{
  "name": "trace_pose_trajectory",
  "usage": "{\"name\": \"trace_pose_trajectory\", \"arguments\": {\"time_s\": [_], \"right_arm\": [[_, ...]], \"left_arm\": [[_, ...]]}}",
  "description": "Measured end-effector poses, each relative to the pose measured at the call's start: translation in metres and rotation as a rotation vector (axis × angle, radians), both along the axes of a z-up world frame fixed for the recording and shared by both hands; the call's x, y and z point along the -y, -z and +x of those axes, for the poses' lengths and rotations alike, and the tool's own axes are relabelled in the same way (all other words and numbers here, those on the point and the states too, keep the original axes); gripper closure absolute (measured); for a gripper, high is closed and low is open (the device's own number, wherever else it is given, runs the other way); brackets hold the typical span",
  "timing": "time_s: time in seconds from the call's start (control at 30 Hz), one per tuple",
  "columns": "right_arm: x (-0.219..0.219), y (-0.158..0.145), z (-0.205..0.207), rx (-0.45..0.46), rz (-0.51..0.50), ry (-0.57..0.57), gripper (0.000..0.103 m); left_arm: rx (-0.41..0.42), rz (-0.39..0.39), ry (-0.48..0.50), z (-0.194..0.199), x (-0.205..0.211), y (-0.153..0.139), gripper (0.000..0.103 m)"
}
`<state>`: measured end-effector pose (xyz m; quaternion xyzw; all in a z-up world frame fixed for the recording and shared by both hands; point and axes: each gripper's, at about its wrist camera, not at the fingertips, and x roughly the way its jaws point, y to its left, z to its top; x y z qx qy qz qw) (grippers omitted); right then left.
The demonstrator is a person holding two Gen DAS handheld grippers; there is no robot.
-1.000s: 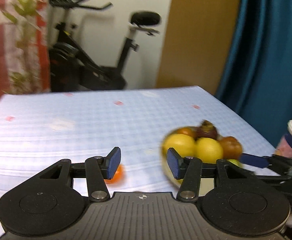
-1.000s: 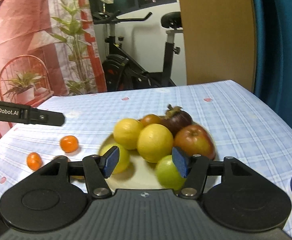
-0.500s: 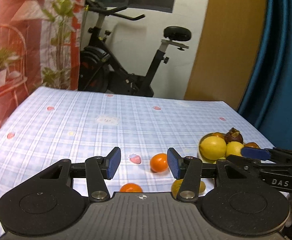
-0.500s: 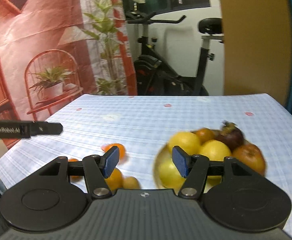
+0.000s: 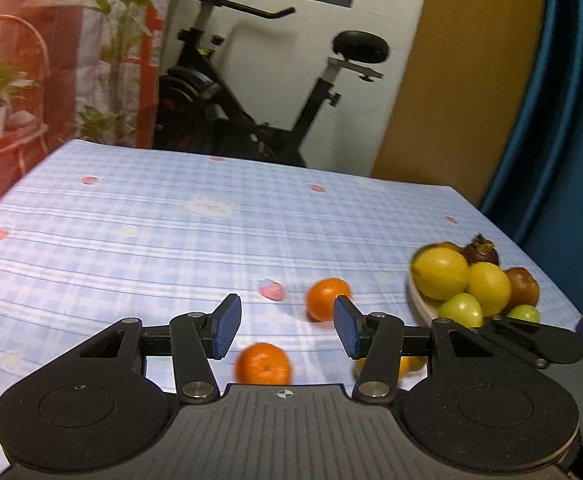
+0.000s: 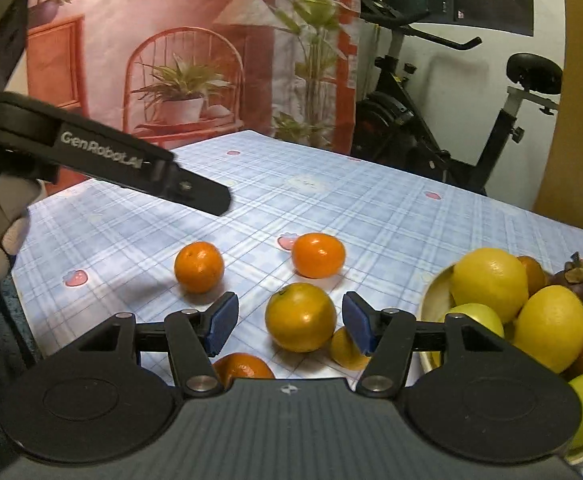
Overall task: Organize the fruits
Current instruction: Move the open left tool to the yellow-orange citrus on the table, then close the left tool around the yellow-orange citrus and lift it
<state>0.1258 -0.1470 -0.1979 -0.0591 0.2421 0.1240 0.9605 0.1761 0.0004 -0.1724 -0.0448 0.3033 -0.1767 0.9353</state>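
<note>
Round glossy oranges [image 6: 300, 317] on checked tablecloth [image 6: 371, 216]

Table [image 6: 371, 208] carries loose fruit at near centre and a bowl [image 6: 437, 292] at near right, piled with fruit. Two mandarins [image 6: 199, 267] lie side by side, apart, farther out on the table; a larger orange [image 6: 300, 317] sits nearer, with two more partly hidden just beside it. Exercise bike [image 6: 431, 120] stands behind the table's far edge; potted plant [image 6: 183, 96] far left.
</note>
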Motion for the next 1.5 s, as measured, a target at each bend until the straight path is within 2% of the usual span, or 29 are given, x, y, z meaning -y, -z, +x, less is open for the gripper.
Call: {"name": "trace_pose_trajectory", "arguments": {"time_s": [0.27, 0.37, 0.43, 0.53, 0.73, 1.0, 1.07, 1.2, 1.3, 1.5], "right_arm": [[0.004, 0.009, 0.008, 0.01, 0.018, -0.024, 0.044], [0.006, 0.009, 0.006, 0.006, 0.03, -0.026, 0.046], [0.011, 0.008, 0.007, 0.003, 0.058, -0.021, 0.053], [0.017, 0.007, 0.008, -0.004, 0.095, -0.015, 0.057], [0.017, 0.006, 0.007, -0.009, 0.103, -0.015, 0.057], [0.016, 0.006, 0.006, -0.005, 0.087, -0.017, 0.057], [0.014, 0.007, 0.007, -0.003, 0.079, -0.016, 0.057], [0.013, 0.008, 0.006, -0.001, 0.063, -0.02, 0.055], [0.012, 0.008, 0.006, -0.002, 0.058, -0.024, 0.056], [0.012, 0.009, 0.007, -0.004, 0.056, -0.027, 0.056]], "left_arm": [[-0.053, 0.001, 0.096, 0.003, 0.02, 0.016, 0.049], [-0.115, -0.05, 0.118, 0.009, 0.02, 0.022, 0.049], [-0.136, -0.069, 0.131, 0.01, 0.023, 0.025, 0.049], [-0.146, -0.074, 0.155, 0.012, 0.026, 0.027, 0.048], [-0.172, -0.064, 0.171, 0.015, 0.033, 0.032, 0.044], [-0.248, -0.141, 0.19, 0.026, 0.034, 0.043, 0.046], [-0.265, -0.168, 0.191, 0.027, 0.032, 0.046, 0.05], [-0.261, -0.169, 0.178, 0.026, 0.032, 0.047, 0.06], [-0.256, -0.167, 0.179, 0.026, 0.031, 0.046, 0.06], [-0.191, -0.089, 0.205, 0.016, 0.038, 0.037, 0.061]]}}
